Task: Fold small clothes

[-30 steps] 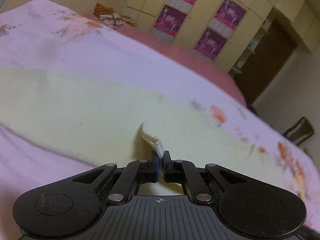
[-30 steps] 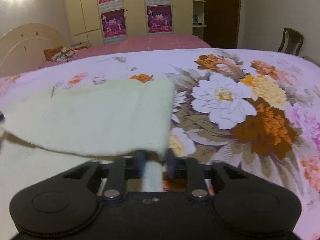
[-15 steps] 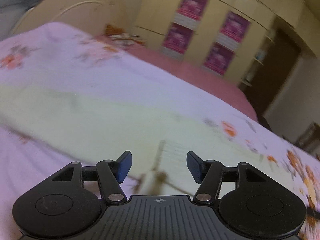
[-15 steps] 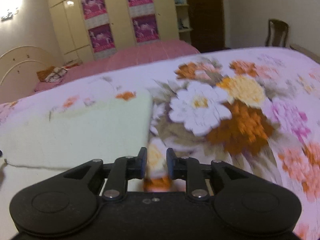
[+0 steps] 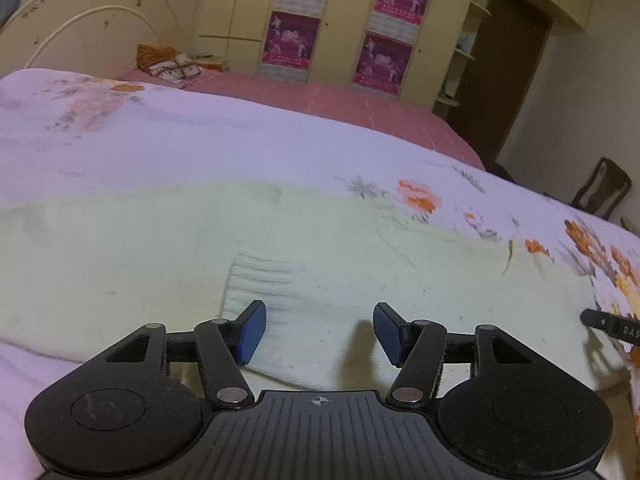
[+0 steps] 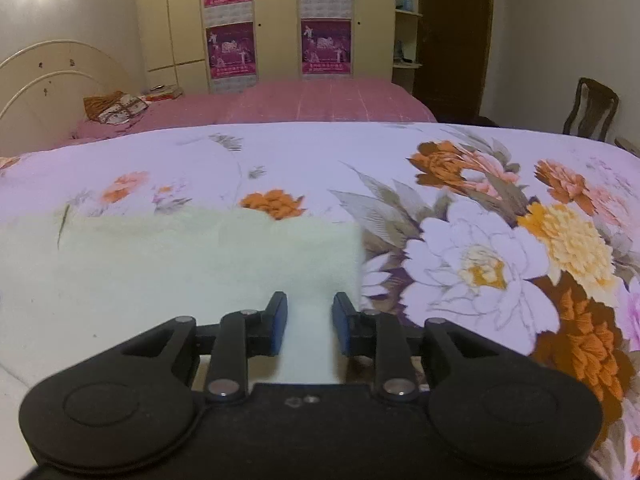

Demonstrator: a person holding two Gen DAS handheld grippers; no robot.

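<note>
Left wrist view shows the pale yellow garment (image 5: 304,256) lying flat, left tongs (image 5: 318,332) and right tongs (image 6: 308,322) both spread.

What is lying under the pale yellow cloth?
The pale yellow cloth lies on the floral bedspread, which shows around its far and right edges. Anything beneath the cloth itself is covered.

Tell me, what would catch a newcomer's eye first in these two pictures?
Probably the pale yellow cloth spread flat across the flowered bedspread, whose big orange and white blooms fill the right side of the right view. Next, the two black tools at the bottom edges: the left tool gapes wide over the cloth, and the right tool stands open over its corner.
</note>
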